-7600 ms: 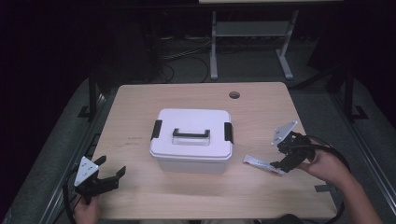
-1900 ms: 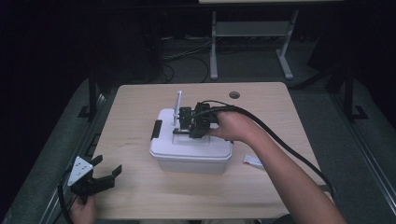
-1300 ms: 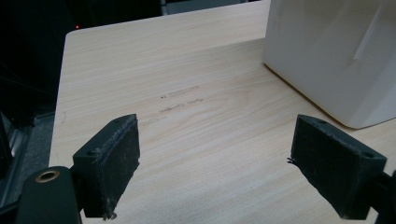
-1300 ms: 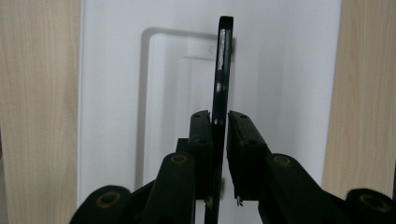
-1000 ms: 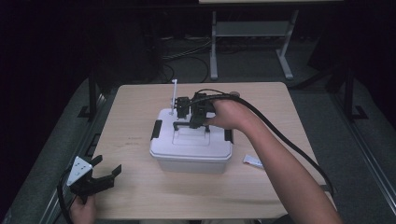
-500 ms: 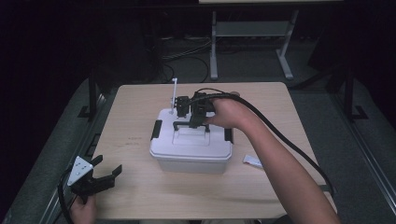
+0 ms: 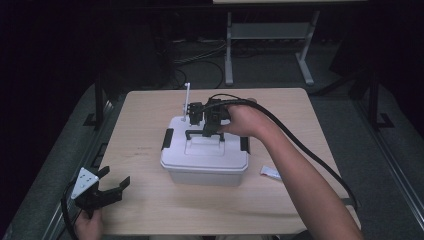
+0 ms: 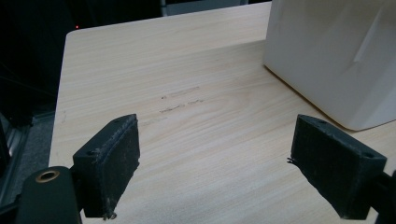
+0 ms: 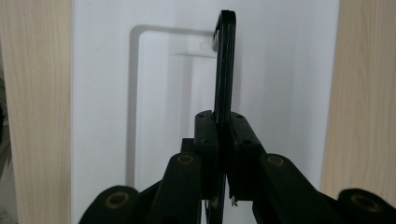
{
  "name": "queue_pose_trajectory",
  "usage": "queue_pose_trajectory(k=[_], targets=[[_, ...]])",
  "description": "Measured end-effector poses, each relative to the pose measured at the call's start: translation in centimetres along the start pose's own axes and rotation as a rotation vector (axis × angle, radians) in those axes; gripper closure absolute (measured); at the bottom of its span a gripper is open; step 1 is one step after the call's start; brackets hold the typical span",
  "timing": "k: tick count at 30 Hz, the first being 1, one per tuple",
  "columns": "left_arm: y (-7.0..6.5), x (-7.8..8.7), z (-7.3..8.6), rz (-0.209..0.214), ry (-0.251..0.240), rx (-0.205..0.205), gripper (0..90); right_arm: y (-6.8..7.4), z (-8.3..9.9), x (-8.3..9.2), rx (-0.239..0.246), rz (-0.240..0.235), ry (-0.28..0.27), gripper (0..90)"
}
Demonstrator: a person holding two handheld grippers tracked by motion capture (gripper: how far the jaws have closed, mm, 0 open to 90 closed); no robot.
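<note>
At the near left corner of the wooden surface (image 7: 150, 200), the left gripper (image 7: 107, 189) sits low in the person's left hand (image 7: 90, 226), its fingers (image 8: 109, 161) spread wide with nothing but bare wood between them. It is well apart from the white lidded box (image 7: 205, 159), which stands at the middle of the surface with black latches on its left and right ends. Above the box's lid, the right gripper (image 7: 206, 131) points down, its fingers (image 9: 208, 140) pinched tight on the raised black handle (image 9: 223, 65). A small white packet (image 7: 270, 173) lies just right of the box, partly behind the right forearm.
</note>
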State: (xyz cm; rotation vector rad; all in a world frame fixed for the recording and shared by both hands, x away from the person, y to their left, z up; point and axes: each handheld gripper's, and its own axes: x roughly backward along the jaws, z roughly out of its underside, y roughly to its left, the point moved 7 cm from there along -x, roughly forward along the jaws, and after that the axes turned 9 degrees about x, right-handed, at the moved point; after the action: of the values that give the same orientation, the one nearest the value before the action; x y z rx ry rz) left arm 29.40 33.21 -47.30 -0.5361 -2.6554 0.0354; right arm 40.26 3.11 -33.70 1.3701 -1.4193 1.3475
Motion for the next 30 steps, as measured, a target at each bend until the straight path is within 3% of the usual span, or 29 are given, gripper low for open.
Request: queue_pose_trajectory(k=[30], targets=[[0.04, 0.07, 0.00, -0.001, -0.001, 0.002, 15.1, -0.06, -0.03, 0.13, -0.003, -0.003, -0.008, 83.7]])
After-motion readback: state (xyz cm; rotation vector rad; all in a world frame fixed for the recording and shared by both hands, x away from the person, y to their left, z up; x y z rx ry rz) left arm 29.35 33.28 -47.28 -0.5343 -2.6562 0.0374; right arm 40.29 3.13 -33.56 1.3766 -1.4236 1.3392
